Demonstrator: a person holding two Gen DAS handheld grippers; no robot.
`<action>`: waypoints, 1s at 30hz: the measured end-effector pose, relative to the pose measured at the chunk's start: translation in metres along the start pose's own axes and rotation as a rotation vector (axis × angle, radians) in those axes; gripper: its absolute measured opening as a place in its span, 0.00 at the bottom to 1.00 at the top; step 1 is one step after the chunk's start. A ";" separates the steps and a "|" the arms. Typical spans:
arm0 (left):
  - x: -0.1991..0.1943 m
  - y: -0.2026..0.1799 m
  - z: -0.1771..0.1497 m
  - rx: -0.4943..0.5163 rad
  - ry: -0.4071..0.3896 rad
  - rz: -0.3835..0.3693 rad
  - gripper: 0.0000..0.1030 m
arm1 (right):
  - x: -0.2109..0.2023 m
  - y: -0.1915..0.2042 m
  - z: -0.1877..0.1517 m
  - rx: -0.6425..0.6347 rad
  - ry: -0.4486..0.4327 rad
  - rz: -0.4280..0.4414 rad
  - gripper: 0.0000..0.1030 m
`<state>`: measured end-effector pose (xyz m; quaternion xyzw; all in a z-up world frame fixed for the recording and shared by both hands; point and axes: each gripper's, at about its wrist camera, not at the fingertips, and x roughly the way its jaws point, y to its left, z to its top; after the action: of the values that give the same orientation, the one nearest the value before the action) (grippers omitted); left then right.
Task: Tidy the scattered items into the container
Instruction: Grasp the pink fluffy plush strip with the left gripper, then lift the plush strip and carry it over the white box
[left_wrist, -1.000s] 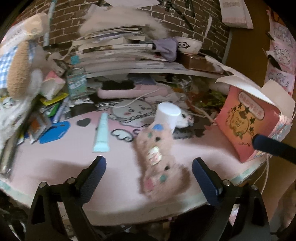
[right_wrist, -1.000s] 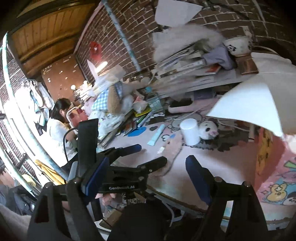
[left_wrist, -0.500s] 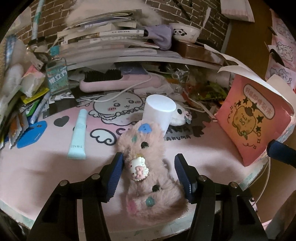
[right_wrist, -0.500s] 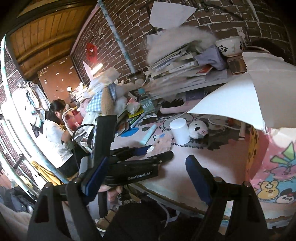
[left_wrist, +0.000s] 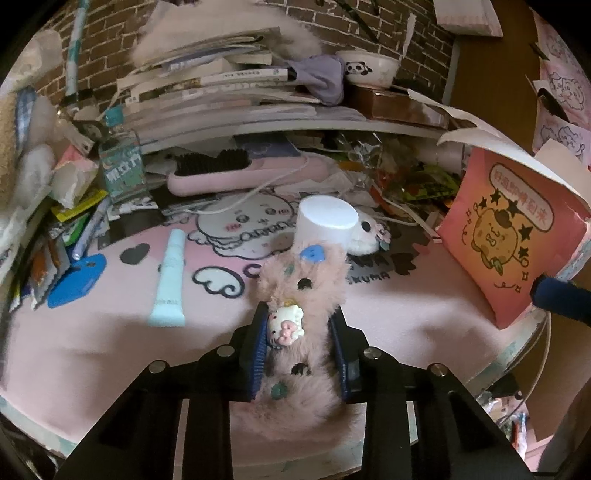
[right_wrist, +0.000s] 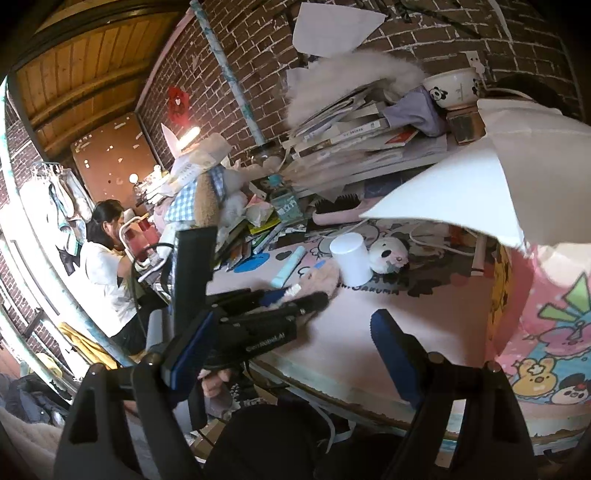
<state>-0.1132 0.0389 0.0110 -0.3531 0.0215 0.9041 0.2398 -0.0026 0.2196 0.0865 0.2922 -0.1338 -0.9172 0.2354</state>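
Desk (left_wrist: 92, 350), lower frame: smooth pink mat with cartoon print. Pink paper bag (left_wrist: 506, 236), right edge: flat-sided, upright, open-topped. Left tool (left_wrist: 299, 345), bottom centre: blue ribbed pads pressed into the sides of a long fluffy pink plush pouch (left_wrist: 306, 295) studded with buttons and a glossy cat charm. White cylinder (left_wrist: 325, 221), centre: matte, just behind the pouch. Pale blue tube (left_wrist: 170, 277), left of centre: flat-crimped. Right tool (right_wrist: 284, 332), bottom of its view: fingers spread, holding nothing.
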 end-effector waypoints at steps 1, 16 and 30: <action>-0.001 0.001 0.001 0.000 -0.003 0.002 0.23 | 0.001 0.000 -0.001 0.001 0.004 0.002 0.81; -0.042 0.009 0.039 0.029 -0.086 0.066 0.23 | 0.029 0.000 -0.020 -0.047 0.000 -0.178 0.80; -0.071 -0.056 0.100 0.225 -0.158 -0.012 0.23 | 0.040 -0.010 -0.025 -0.038 0.020 -0.201 0.80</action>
<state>-0.1059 0.0796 0.1391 -0.2517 0.1016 0.9196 0.2841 -0.0196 0.2050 0.0443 0.3086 -0.0838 -0.9357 0.1489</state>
